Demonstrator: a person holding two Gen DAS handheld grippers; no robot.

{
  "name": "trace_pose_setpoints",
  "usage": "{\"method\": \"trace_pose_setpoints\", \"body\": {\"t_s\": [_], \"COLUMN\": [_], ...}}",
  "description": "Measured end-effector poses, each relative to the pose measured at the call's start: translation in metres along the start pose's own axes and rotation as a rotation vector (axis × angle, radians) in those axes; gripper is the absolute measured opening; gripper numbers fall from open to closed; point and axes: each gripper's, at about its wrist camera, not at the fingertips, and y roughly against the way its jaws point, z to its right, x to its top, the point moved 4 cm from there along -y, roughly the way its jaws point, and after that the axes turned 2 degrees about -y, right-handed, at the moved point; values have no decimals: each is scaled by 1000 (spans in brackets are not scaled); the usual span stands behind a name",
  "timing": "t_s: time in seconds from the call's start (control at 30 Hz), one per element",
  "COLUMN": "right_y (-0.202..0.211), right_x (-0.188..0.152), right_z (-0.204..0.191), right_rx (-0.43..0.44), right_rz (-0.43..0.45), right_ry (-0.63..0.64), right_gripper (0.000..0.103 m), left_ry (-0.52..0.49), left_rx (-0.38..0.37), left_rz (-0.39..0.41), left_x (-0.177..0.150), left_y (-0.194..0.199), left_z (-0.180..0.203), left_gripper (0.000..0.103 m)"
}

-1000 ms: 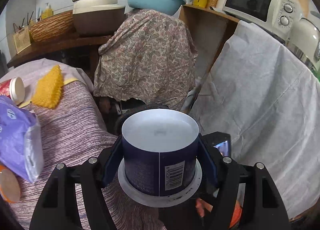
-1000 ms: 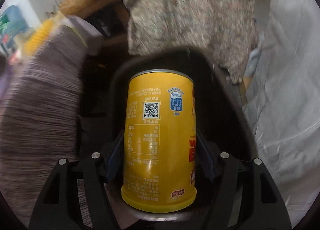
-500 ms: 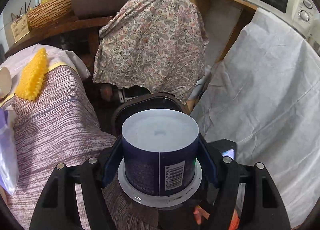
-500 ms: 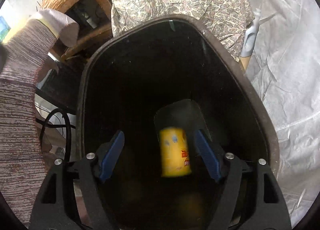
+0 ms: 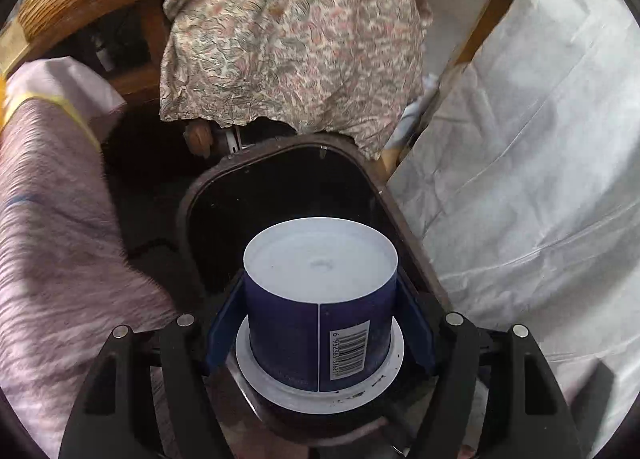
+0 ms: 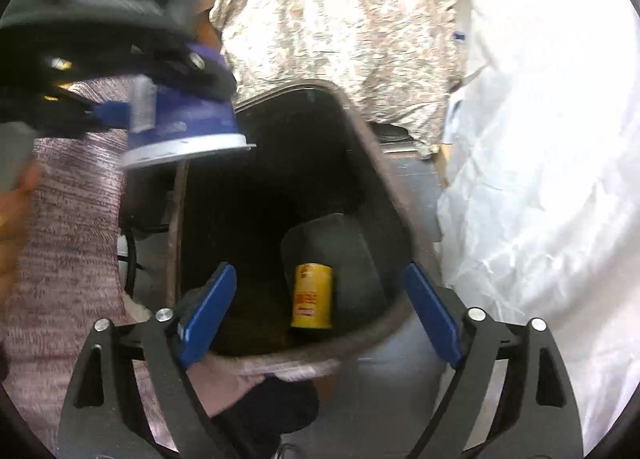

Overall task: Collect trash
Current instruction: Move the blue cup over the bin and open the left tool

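Note:
My left gripper (image 5: 320,323) is shut on a dark blue cup (image 5: 320,311) with a white base and rim, held upside down over the near edge of the dark trash bin (image 5: 280,163). In the right wrist view the cup (image 6: 180,123) and left gripper hang above the bin's (image 6: 380,163) left rim. My right gripper (image 6: 320,323) is open and empty above the bin's near rim. A yellow can (image 6: 312,295) lies at the bottom of the bin.
A striped pinkish cloth (image 5: 52,239) covers the surface left of the bin. A white sheet (image 5: 520,179) drapes furniture on the right. A paisley cloth (image 5: 292,31) hangs behind the bin, with a wooden shelf (image 5: 80,19) at the back left.
The yellow can left my right gripper and fell to the bin's bottom; the right gripper opened and drew back. My left gripper carried the blue cup forward over the bin.

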Motion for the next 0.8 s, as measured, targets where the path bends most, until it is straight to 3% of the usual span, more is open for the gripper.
{"method": "trace_pose_setpoints", "body": {"t_s": [0.2, 0.27, 0.33, 0.43, 0.63, 0.8], "right_y": [5, 5, 11, 25, 34, 52], "right_x": [-13, -15, -16, -15, -22, -21], "right_z": [14, 14, 14, 16, 27, 28], "right_rx": [-93, -147, -113, -127, -182, -157], "right_rz": [-47, -62, -34, 46, 35, 124], "right_ry": [-9, 16, 19, 28, 21, -27], "right_gripper": [93, 93, 93, 93, 93, 93], "left_ry": [-47, -59, -84, -125, -63, -47], "left_rx": [37, 70, 94, 126, -5, -50], "left_rz": [-43, -35, 1, 38, 80, 196], "left_x": [-3, -3, -2, 0, 3, 2], "left_y": [-23, -23, -19, -12, 13, 56], "left_z": [9, 11, 14, 19, 20, 24], "left_gripper": [73, 88, 93, 98, 98, 98]}}
